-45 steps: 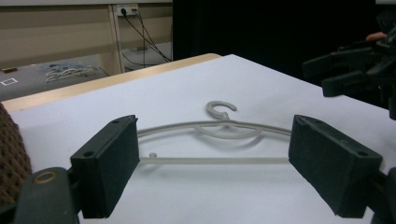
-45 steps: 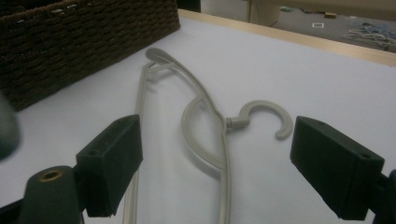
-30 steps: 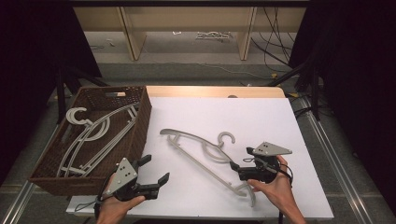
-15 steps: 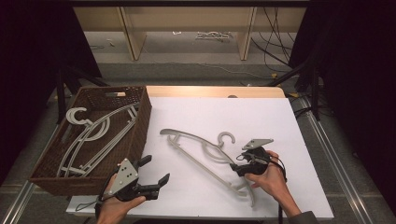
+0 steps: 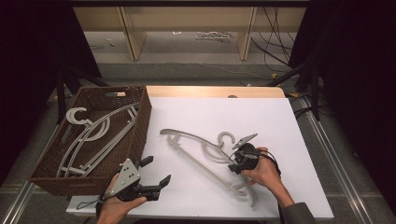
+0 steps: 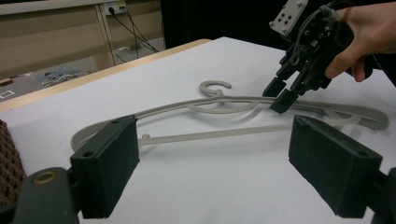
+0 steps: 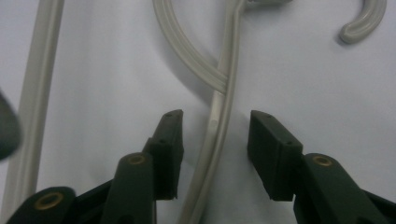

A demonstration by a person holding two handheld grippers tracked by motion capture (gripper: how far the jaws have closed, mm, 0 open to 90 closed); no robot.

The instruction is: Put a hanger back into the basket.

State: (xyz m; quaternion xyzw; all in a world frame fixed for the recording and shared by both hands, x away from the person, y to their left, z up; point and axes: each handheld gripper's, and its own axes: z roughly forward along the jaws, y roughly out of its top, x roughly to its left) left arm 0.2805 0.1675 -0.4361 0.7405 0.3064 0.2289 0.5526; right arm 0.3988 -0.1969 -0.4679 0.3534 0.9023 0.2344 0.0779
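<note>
- A grey plastic hanger [image 5: 205,151] lies flat on the white table [image 5: 280,121], just right of centre in the high view, its hook [image 5: 226,137] curling toward the upper part of the frame and its long bar running toward the lower right.
- The right tongs [image 5: 236,166], held in a hand [image 5: 266,172] at the lower right of centre, point down at the hanger's upper arm just below the hook.
- In the right gripper view, the hanger's thin arm [image 7: 219,126] runs up the middle of the frame between the two black jaws, with white table showing on both sides of it; the jaws have just been closing around it, but the pads do not yet press on it.
- The left gripper view shows the right tongs [image 6: 279,93] at the upper right of the frame, their tips straddling the hanger [image 6: 224,105] where its arms meet.
- The left tongs [image 5: 158,179] hover above the table's near edge at the lower left of the high view, jaws spread wide with nothing between them.
- A brown woven basket [image 5: 140,126] sits at the left edge of the table, well apart from the loose hanger, with more grey hangers [image 5: 93,137] piled inside it.
</note>
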